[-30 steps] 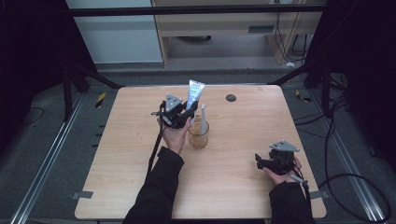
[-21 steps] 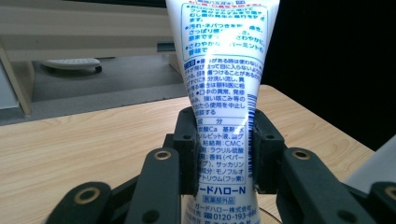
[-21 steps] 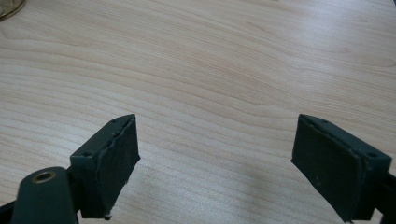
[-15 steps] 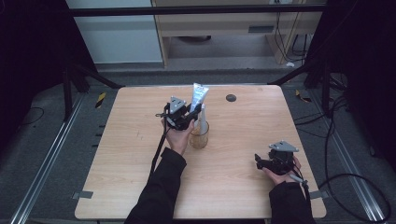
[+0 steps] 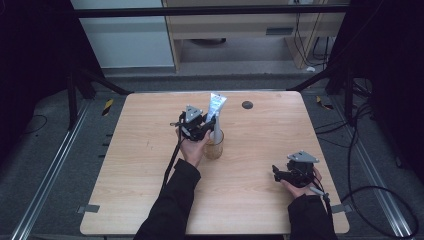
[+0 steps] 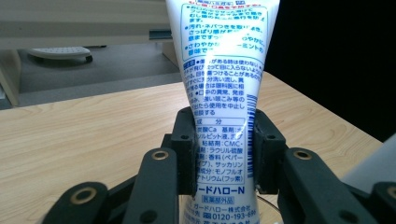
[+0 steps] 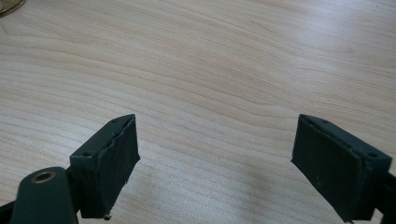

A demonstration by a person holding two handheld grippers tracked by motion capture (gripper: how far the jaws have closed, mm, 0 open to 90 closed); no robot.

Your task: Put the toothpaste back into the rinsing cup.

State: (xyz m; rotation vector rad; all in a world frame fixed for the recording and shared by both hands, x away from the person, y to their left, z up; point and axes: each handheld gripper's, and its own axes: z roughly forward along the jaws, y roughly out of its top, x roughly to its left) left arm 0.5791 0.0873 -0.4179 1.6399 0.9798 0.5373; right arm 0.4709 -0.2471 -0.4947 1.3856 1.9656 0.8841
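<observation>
Left gripper (image 5: pixel 206 125) clamped on toothpaste tube (image 6: pixel 219 93), tube upright in glass cup (image 5: pixel 214 148) just below the jaws, grip loosening slightly. Release only once tube probably rests on cup bottom. Right gripper (image 7: pixel 224 163) apart, idle over worktop (image 5: pixel 260 150).

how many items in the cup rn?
2: the toothpaste tube the left tool grips, standing in the glass cup, and a pale stick-like item beside it. More may be hidden.

Even overhead light, dark surroundings; glare on tube (image 6: pixel 219 93), frames sharp
</observation>
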